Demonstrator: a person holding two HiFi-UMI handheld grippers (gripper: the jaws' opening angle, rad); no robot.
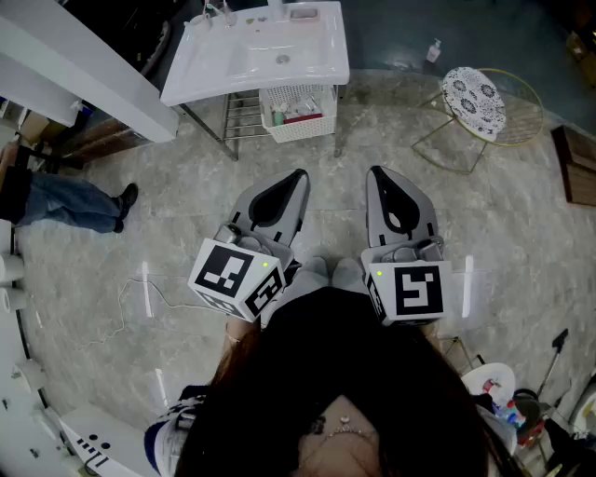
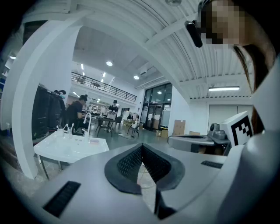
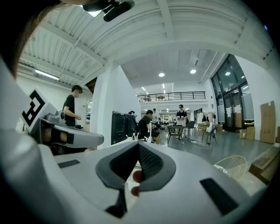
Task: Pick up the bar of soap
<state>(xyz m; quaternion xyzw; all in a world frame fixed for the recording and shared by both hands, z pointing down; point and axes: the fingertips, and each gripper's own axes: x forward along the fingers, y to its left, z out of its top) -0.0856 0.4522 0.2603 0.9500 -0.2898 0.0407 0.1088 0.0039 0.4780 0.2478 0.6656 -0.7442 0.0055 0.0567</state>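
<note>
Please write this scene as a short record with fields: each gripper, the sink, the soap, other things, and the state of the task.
left gripper: shut, empty, pointing toward the sink
right gripper: shut, empty
sink: white, on a metal stand, ahead of both grippers
soap: probably the small pinkish piece on the sink's back edge; too small to be sure
basket: white, under the sink
chair: wire, right of the sink
task state: soap not yet reached
</note>
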